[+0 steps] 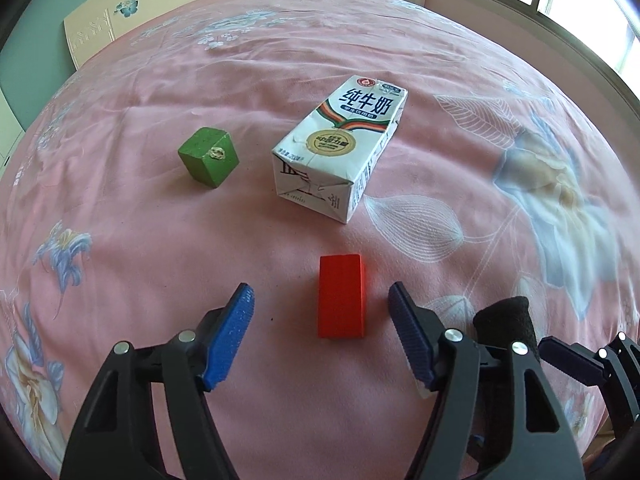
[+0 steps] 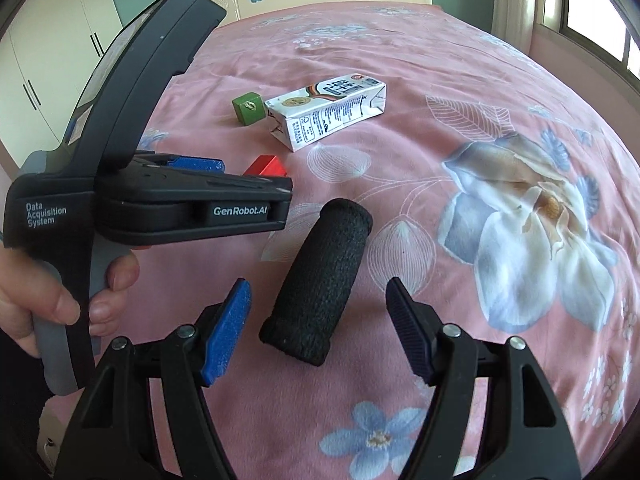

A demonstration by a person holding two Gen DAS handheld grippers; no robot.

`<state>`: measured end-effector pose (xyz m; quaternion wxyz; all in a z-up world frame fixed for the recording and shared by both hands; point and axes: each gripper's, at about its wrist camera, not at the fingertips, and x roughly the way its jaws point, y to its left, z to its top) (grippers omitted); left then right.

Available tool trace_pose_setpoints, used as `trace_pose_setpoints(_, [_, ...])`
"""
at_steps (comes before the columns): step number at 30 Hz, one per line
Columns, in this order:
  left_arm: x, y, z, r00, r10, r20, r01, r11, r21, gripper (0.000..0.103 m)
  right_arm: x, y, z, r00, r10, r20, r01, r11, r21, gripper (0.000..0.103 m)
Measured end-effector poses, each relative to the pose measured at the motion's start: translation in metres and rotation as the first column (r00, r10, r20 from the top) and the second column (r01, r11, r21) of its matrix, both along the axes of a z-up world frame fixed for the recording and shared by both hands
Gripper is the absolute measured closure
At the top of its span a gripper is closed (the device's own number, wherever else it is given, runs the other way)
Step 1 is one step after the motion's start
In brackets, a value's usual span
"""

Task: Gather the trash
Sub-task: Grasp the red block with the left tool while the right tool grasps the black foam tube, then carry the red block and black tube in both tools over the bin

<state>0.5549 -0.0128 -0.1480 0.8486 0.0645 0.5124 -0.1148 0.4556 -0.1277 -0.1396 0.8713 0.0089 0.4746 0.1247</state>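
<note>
- Left claw (image 1: pixel 321 294) is standing wide, the red block (image 1: pixel 342 296) lying between its jaws, untouched.
- Right claw (image 2: pixel 319 290) is standing wide, the black roll (image 2: pixel 316 284) lying between its jaws.
- Milk carton (image 1: pixel 340 146) is lying ahead on the bed (image 1: pixel 160 232).

A pink bedsheet (image 1: pixel 160 240) printed with pale blue and white flowers. On it, a white milk carton (image 1: pixel 340 148) with blue lettering, red-green stripes and a gold seal; at its nine o'clock a green cube (image 1: pixel 208 157) bearing what may be a silvery mark; at six o'clock a red block (image 1: pixel 341 296). A black knitted roll (image 2: pixel 316 284). Blue gripper pads (image 1: pixel 230 336).
</note>
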Motion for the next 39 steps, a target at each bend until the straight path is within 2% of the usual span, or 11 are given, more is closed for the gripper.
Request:
trace_pose_setpoints(3, [0.004,-0.002,-0.003,1.0,0.0,0.007,0.0,1.0,-0.014,0.039,0.009,0.001,-0.006,1.0,-0.014,-0.004,0.014,1.0,0.007,0.033])
trace_pose_setpoints(4, [0.004,-0.002,-0.004,1.0,0.001,0.013,-0.001,1.0,-0.017,0.045,0.011,0.002,-0.006,1.0,-0.016,-0.004,0.016,1.0,0.009,0.034])
trace_pose_setpoints(5, [0.005,-0.003,-0.004,1.0,0.003,0.014,-0.003,1.0,-0.022,0.049,0.013,0.003,-0.007,1.0,-0.019,0.0,0.019,1.0,0.009,0.042])
trace_pose_setpoints(6, [0.005,-0.004,-0.004,1.0,0.001,0.011,-0.001,1.0,-0.03,0.057,0.014,0.003,-0.007,1.0,-0.023,0.003,0.023,1.0,0.008,0.056])
trace_pose_setpoints(9, [0.004,-0.009,-0.005,1.0,-0.021,0.005,0.021,0.999,-0.035,0.081,0.016,0.001,-0.008,1.0,-0.026,-0.006,0.026,0.999,0.019,0.062])
trace_pose_setpoints(16, [-0.01,-0.011,0.003,1.0,-0.005,0.004,0.005,1.0,0.002,0.081,0.003,-0.005,0.002,1.0,-0.009,-0.012,0.009,0.999,0.034,0.064])
trace_pose_setpoints(23, [-0.041,-0.005,0.024,1.0,0.008,0.007,-0.009,0.999,0.035,0.081,-0.025,-0.009,0.033,1.0,0.005,0.024,-0.005,1.0,0.008,0.064])
trace_pose_setpoints(32, [-0.106,-0.004,0.09,0.995,-0.006,0.103,0.0,0.998,0.055,0.081,-0.071,-0.02,0.09,0.996,0.009,0.093,-0.008,1.0,-0.005,0.064])
trace_pose_setpoints(39, [-0.164,-0.007,0.151,0.977,-0.03,0.211,0.012,0.996,0.085,0.081,-0.116,-0.029,0.142,0.987,0.009,0.163,-0.008,1.0,-0.008,0.064])
